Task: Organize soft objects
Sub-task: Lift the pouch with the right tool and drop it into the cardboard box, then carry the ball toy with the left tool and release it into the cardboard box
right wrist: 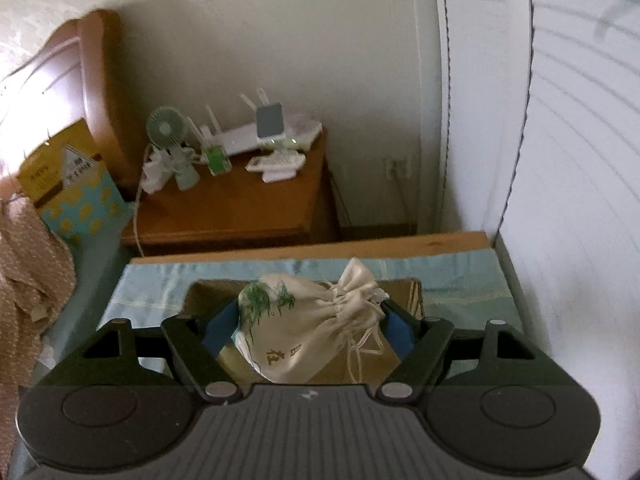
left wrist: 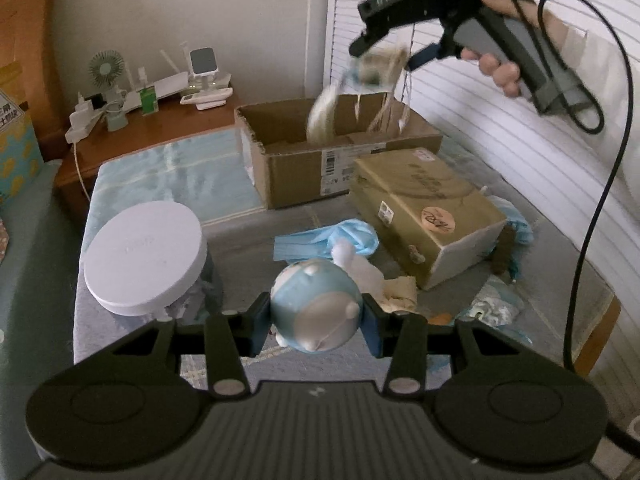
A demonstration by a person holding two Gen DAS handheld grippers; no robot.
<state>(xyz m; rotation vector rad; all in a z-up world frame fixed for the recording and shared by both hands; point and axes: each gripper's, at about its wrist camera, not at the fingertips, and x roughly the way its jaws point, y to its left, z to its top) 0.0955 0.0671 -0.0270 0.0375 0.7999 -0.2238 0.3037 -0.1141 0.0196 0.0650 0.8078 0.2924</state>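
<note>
My left gripper (left wrist: 316, 318) is shut on a blue and white plush toy (left wrist: 316, 308), low over the bed. My right gripper (right wrist: 312, 320) holds a cream drawstring pouch (right wrist: 304, 320) with a green print between its blue pads, jaws wide around it. In the left wrist view the right gripper (left wrist: 380, 56) is high above the open cardboard box (left wrist: 340, 148), with the blurred pouch (left wrist: 360, 80) hanging over the box opening. In the right wrist view the box (right wrist: 412, 296) lies right below the pouch.
A closed tan box (left wrist: 424, 208) lies beside the open one. A white round lidded container (left wrist: 144, 256) stands at left. Blue cloth (left wrist: 324, 244) and other soft items (left wrist: 496, 308) lie on the bed. A wooden nightstand (right wrist: 240, 204) with a fan and router stands beyond.
</note>
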